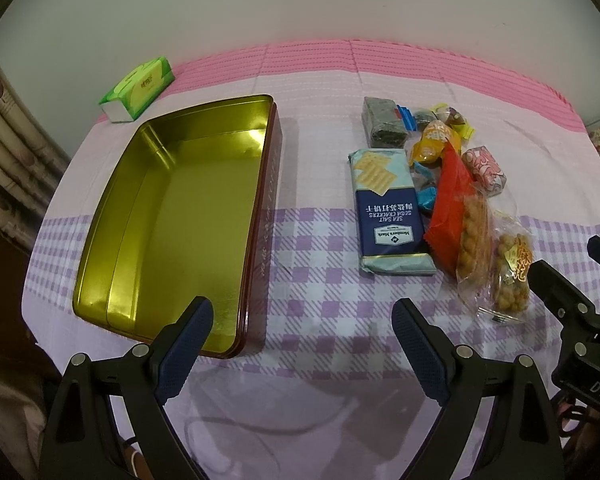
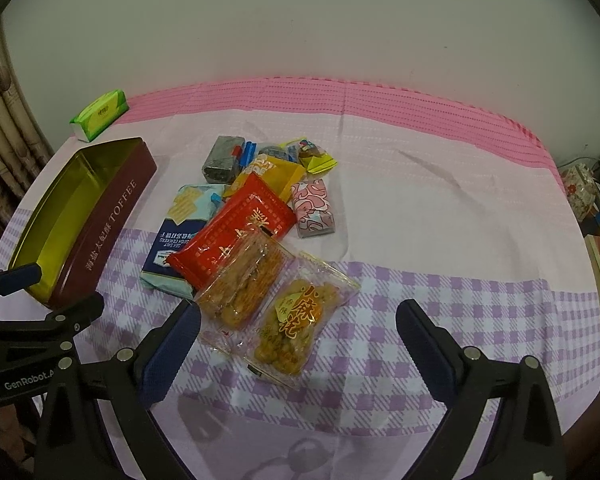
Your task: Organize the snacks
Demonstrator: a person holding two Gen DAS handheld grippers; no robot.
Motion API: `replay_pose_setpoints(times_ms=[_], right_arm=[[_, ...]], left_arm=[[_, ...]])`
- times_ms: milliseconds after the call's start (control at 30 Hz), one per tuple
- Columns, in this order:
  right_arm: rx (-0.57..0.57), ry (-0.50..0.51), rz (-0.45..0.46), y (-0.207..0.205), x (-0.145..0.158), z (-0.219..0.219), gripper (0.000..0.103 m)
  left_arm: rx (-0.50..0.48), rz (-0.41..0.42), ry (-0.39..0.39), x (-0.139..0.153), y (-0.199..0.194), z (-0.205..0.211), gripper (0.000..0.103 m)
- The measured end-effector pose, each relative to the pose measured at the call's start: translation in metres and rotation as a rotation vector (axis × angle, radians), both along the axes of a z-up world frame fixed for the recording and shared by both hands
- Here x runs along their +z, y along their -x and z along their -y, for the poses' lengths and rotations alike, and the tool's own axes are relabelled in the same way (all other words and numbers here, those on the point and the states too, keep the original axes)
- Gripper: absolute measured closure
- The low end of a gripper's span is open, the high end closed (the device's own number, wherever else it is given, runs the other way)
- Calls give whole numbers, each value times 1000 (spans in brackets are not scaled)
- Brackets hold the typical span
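Observation:
An empty gold-lined toffee tin [image 1: 172,216] [image 2: 96,216] with dark red sides lies open on the left of the table. Right of it sits a pile of snacks: a blue soda cracker pack [image 1: 388,208] [image 2: 180,236], a red packet [image 1: 450,208] [image 2: 232,232], two clear bags of fried twists [image 2: 292,320] [image 1: 508,276], a pink wrapped cake [image 2: 314,208], a dark seaweed pack [image 1: 380,122] and small candies. My left gripper [image 1: 302,320] hovers open near the tin's front right corner, holding nothing. My right gripper [image 2: 298,324] is open just above the front twist bag.
A green tissue pack [image 1: 138,90] [image 2: 100,114] lies at the table's back left by the wall. The cloth [image 2: 440,240] is pink at the back and purple checked in front. Curtains hang at the left; books and boxes [image 2: 596,232] stand beyond the right edge.

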State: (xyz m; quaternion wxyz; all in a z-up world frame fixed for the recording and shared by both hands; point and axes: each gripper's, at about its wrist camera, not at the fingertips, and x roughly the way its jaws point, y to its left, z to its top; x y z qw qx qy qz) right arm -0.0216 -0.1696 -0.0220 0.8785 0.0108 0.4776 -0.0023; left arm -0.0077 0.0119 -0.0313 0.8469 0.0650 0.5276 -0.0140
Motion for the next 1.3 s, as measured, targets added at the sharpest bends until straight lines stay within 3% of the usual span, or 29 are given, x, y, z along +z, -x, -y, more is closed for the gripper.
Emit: replay_pose_setpoints(times_ms=[567,667,800,900,1300], right_arm=[[0,-4,-23,0,-7,-2,9],[-6,-10,-42,-1,-12,1,20],[-31,-18,-75,-3,-21,8,24],[-47,-24,-99,-7,-28,12,34],[-100,-67,-166,-28,-51,18,34]], left_arm=[[0,3,-2,1,0,0,12],[-3,7,-6,2,-2,-2,12],[-10,10,-9,2,-2,-1,12],[-15,14,-8,3,-3,0,12],[-45,22,3,0,-6,7,12]])
